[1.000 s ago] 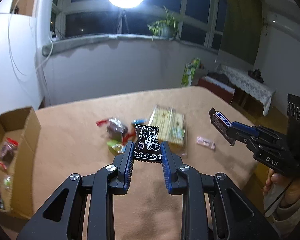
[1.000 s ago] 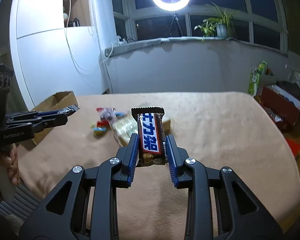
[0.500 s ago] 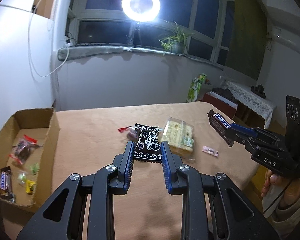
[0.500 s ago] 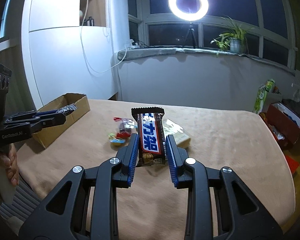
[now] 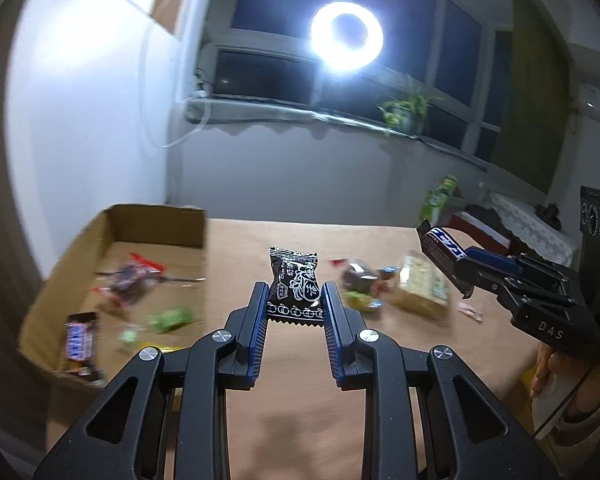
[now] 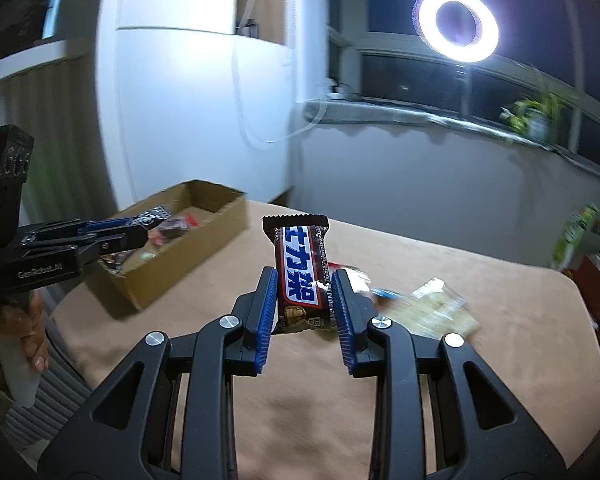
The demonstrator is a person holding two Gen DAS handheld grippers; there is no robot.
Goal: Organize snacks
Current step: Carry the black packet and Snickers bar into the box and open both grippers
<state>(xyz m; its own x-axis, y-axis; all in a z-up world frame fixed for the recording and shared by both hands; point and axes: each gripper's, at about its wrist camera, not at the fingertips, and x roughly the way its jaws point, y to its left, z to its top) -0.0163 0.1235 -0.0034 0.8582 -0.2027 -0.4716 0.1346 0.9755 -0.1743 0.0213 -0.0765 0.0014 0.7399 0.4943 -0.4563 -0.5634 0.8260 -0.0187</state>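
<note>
- your left gripper point(image 5: 294, 306) has its jaws clamped on the black candy packet point(image 5: 295, 286), pinching only its lower half, so the top stands free above the fingertips; a sharp swing could let the slick wrapper slide out
- your right gripper point(image 6: 304, 300) is clamped on the chocolate bar point(image 6: 302, 276) near its bottom end; most of the bar stands above the pads, so it could pivot or tip forward if you jerk
- the cardboard box point(image 5: 156, 224) sits at ten o'clock in the left wrist view, holding a few wrapped snacks; its near wall point(image 5: 198, 276) stands up between the packet and the floor of the box, so coming in low could snag the packet on the rim
- in the right wrist view the two grippers are close to each other near the box point(image 6: 220, 220) at ten o'clock; bringing both over the opening together risks a knock
- the loose snacks point(image 5: 360, 284) and the clear biscuit pack point(image 5: 420, 288) lie on the table point(image 5: 300, 380) at two o'clock, easy to sweep off with a low pass
</note>
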